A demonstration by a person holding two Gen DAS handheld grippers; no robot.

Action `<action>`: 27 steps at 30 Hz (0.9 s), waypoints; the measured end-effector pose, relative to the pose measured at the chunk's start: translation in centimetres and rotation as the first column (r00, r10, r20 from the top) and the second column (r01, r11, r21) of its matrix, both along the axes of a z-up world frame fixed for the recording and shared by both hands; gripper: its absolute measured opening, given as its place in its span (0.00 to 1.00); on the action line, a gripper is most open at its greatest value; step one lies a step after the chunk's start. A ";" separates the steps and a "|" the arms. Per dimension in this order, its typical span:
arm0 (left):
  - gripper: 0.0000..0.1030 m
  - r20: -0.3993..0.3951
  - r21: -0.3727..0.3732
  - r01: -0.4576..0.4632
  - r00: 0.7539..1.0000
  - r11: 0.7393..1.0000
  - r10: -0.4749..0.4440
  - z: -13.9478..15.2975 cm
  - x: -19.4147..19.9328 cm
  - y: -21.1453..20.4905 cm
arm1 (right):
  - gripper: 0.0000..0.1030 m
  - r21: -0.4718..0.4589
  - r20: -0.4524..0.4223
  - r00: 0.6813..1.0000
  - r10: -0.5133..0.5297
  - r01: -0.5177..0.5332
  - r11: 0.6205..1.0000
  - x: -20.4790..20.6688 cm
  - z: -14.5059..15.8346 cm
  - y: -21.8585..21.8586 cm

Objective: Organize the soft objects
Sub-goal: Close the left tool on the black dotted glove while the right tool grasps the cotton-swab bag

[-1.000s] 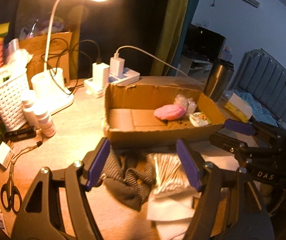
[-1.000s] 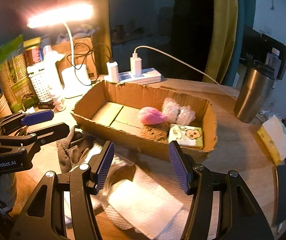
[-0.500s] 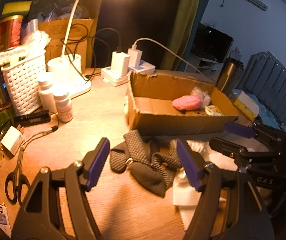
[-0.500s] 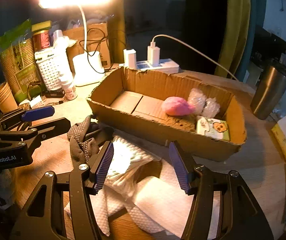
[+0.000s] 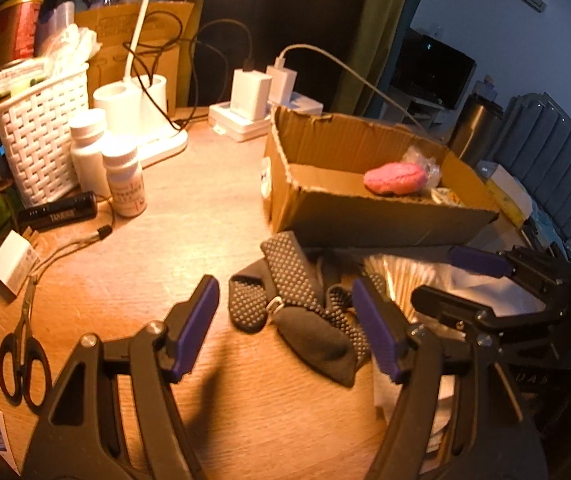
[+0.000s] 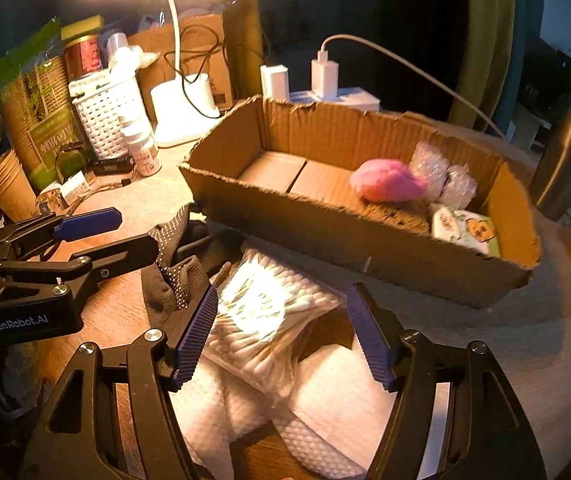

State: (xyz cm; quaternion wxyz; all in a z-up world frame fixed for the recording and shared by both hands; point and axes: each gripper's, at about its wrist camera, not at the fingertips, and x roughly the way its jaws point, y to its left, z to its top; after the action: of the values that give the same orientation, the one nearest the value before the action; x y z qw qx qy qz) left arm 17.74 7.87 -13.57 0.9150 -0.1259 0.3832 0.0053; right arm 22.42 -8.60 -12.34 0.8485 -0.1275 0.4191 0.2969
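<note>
A black sock with grip dots (image 5: 301,308) lies crumpled on the wooden table in front of an open cardboard box (image 5: 365,216). My left gripper (image 5: 289,334) is open and empty, just above the sock. My right gripper (image 6: 285,334) is open and empty over a clear bag of cotton swabs (image 6: 261,316) lying on white paper towels (image 6: 325,416). The box (image 6: 349,236) holds a pink soft toy (image 6: 385,186), two bubble-wrap rolls (image 6: 441,174), a brown sponge and a wipes pack (image 6: 465,230). The sock also shows in the right wrist view (image 6: 173,268).
At the left stand a white basket (image 5: 41,136), two pill bottles (image 5: 123,178), a lamp base (image 5: 145,120), a torch and scissors (image 5: 21,360). A power strip with chargers (image 5: 257,112) sits behind the box. A steel tumbler (image 6: 565,164) stands at the right.
Both grippers have moved left and lower towards the table. The left one now sits over the sock and the right one over the cotton swab bag. Both stayed open.
</note>
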 end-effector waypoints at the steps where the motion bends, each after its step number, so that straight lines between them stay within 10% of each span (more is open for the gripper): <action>1: 0.68 -0.007 0.000 -0.001 1.000 1.000 0.001 -0.2 0.1 0.0 | 0.68 0.000 -0.008 1.000 0.002 -0.002 1.000 0.1 -0.2 0.1; 17: 0.67 -0.100 0.070 0.018 0.995 0.997 -0.011 -2.7 1.6 -1.4 | 0.69 -0.002 -0.057 0.998 0.017 -0.017 1.000 1.1 -2.0 0.5; 27: 0.37 -0.100 0.087 0.063 0.994 0.994 -0.054 -2.6 1.7 -2.5 | 0.47 0.027 -0.080 0.995 0.054 -0.052 0.998 0.7 -1.8 0.7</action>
State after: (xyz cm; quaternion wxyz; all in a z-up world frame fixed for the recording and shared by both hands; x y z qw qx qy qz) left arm 19.46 5.36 -16.14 0.8997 -0.0730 0.4304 0.0018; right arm 23.11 -7.95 -14.14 0.8242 -0.1160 0.4458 0.3293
